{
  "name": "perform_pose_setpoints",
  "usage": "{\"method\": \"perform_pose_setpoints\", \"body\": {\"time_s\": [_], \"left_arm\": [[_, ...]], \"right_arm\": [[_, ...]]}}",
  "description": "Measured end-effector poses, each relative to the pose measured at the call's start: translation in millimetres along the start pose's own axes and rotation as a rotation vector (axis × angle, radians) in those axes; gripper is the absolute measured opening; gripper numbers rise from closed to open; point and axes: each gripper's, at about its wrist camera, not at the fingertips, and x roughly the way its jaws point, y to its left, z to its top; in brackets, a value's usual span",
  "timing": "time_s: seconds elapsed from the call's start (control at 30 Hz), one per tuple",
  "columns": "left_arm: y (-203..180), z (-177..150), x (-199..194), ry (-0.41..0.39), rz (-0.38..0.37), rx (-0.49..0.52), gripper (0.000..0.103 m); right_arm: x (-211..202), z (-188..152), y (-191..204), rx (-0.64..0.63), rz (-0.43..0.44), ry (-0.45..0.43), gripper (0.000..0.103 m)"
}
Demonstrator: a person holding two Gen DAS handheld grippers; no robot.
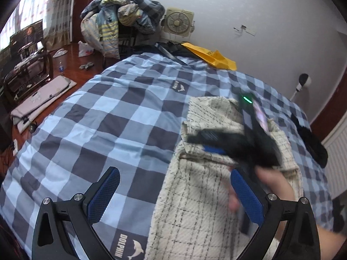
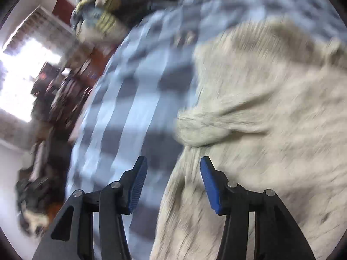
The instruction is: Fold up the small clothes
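scene: cream checked garment [image 1: 208,195] lies flat on the bed [image 1: 108,117] toward its right edge, spread for folding | left hand-held gripper [image 1: 173,197]: spread, empty, straddling the garment's left edge | right hand-held gripper [image 2: 173,184]: jaws apart, nothing pinched, low over the bunched fold [image 2: 201,125], likely to grab it

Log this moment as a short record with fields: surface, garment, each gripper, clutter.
surface: blue checked bedspread
garment: cream checked garment, crumpled, on the bedspread
left gripper: open, one finger over the garment, nothing held
right gripper: open, above the garment's edge, blurred
clutter: yellow envelope at the far edge; clothes pile beyond
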Motion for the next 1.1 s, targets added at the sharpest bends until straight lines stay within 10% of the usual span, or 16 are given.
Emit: {"method": "perform_pose_setpoints", "body": {"time_s": [0.23,0.37,0.47,0.9,1.1], "left_arm": [[-3.5,-5.4,11.6,0.030,0.017,0.011,0.103],[-18.3,-14.6,31.5,0.088,0.006,0.078,0.103],[-29.0,-17.5,52.9,0.124,-0.061,0.102,0.103],[-45.9,75.4,229.9,0.369,-0.127,-0.150,0.103],[-47.1,77.8,288.7,0.538,-0.003,-0.176,0.101]], "right_arm": [[-124.0,-67.5,-63.7,-0.090,-0.313,-0.077,0.047],[-191.2,-109.8,-120.1,0.027,-0.438,-0.155,0.084],[-215.9,-123.9,-149.7,0.109,-0.478,-0.272,0.085],[-192.9,-105.0,-229.4,0.472,-0.186,-0.288,0.085],[-195.0,-108.7,-238.9,0.512,-0.173,-0.306,0.085]]}}
